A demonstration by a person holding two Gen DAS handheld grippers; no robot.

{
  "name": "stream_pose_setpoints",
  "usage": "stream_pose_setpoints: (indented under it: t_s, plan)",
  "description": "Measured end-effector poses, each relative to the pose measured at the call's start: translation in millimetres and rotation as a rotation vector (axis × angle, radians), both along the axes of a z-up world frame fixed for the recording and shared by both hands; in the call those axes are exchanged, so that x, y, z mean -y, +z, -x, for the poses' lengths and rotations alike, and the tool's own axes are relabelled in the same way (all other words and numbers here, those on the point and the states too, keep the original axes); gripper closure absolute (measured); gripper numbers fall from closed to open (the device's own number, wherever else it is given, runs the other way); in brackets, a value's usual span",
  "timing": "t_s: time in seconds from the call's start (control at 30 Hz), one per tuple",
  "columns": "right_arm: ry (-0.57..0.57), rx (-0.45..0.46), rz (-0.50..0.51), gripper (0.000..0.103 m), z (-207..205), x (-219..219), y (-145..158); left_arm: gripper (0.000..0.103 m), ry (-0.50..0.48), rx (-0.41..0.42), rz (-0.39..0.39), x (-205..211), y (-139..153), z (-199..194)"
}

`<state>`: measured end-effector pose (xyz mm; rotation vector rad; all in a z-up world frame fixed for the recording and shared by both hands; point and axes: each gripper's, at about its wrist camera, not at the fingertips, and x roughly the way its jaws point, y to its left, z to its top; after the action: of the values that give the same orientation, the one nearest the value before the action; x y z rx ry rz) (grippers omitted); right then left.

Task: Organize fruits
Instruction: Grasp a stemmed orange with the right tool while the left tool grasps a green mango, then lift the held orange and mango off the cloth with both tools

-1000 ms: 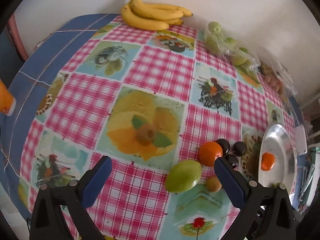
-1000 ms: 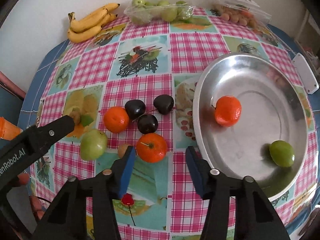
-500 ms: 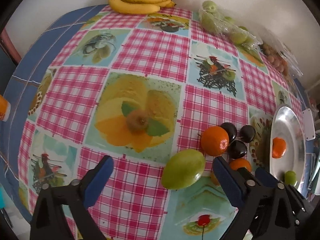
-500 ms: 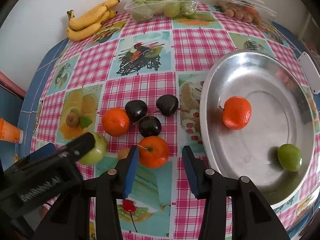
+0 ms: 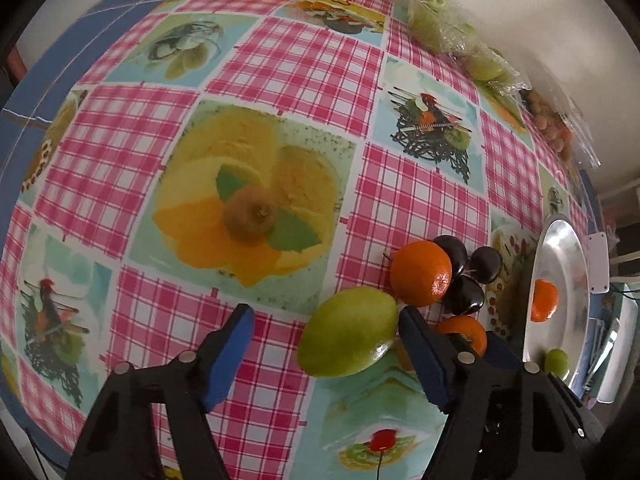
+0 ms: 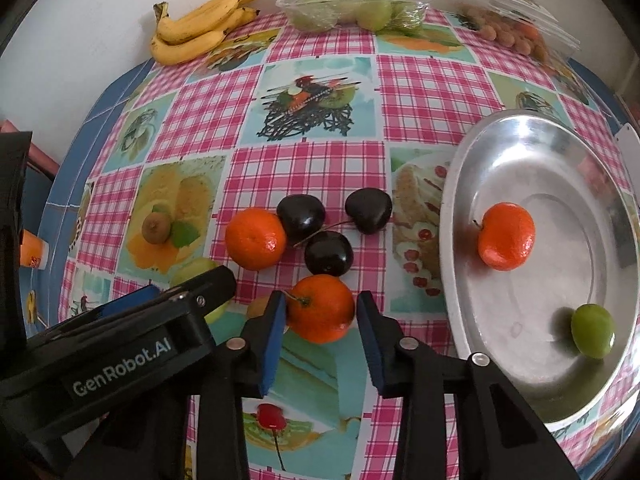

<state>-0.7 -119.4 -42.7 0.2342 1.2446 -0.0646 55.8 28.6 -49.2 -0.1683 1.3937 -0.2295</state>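
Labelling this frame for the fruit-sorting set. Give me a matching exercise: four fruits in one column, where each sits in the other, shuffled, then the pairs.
Things:
1. green fruit on the cloth
2. small green fruit
3. bananas
4. orange nearest the camera

Places:
A. at the far edge of the table, by the wall
B. in the metal tray, near its front rim
C. between the right gripper fingers
D. between the left gripper fingers, against the right-hand one

Pairs: 1-D, 2-B, 3-A, 4-C
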Motion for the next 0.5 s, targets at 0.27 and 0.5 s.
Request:
stream_pose_setpoints:
  t_s: [0.27, 0.5]
  plan:
    - [-0.014, 0.0, -0.015, 0.066, -0.7, 3.6, 0.1, 0.053, -0.022, 0.002, 0.072, 6.8, 0.1, -0.7]
    - [-0.027, 0.012, -0.041, 0.066, 3.0, 7.7, 4.9, 0.057, -0.012, 0.018, 0.075, -0.5, 5.4, -0.7]
